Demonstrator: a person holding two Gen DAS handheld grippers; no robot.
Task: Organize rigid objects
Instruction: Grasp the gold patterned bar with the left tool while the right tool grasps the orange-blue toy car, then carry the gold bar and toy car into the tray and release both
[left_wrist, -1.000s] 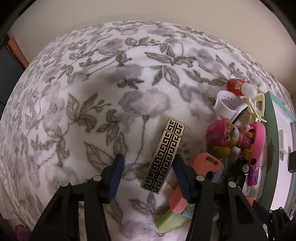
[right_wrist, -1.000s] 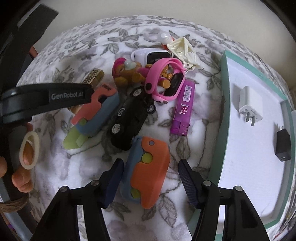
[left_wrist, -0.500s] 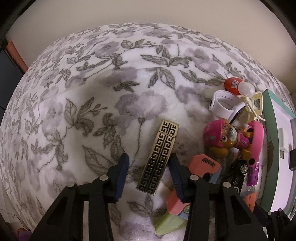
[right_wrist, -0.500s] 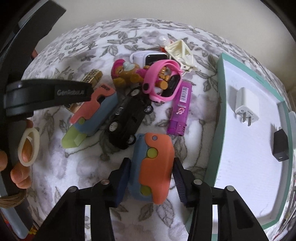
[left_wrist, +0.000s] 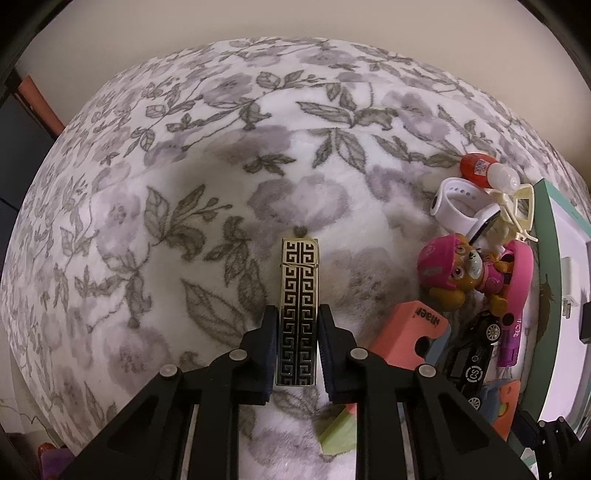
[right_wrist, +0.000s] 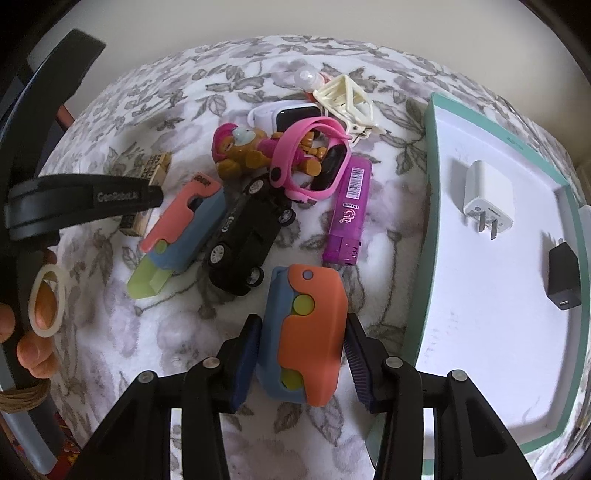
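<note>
Both grippers narrowed: left gripper (left_wrist: 297, 343) closing on lighter (left_wrist: 298, 295), stiff, slick metal, hold mid-body; right gripper (right_wrist: 303, 354) clamps toy (right_wrist: 306, 332).

Two chargers (right_wrist: 487, 199) are being held inside the tray (right_wrist: 430, 206) at the blanket's (left_wrist: 184, 184) right edge; toys (right_wrist: 255, 221) are being clustered left of it.

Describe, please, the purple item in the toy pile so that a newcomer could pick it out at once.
Start at the green-rimmed white tray on the floral blanket; the toy pile lies just beside its edge. Nearest that edge, next to the black toy car, lies the purple lighter. It is the only slim, translucent purple stick there, with a white barcode label.
</note>
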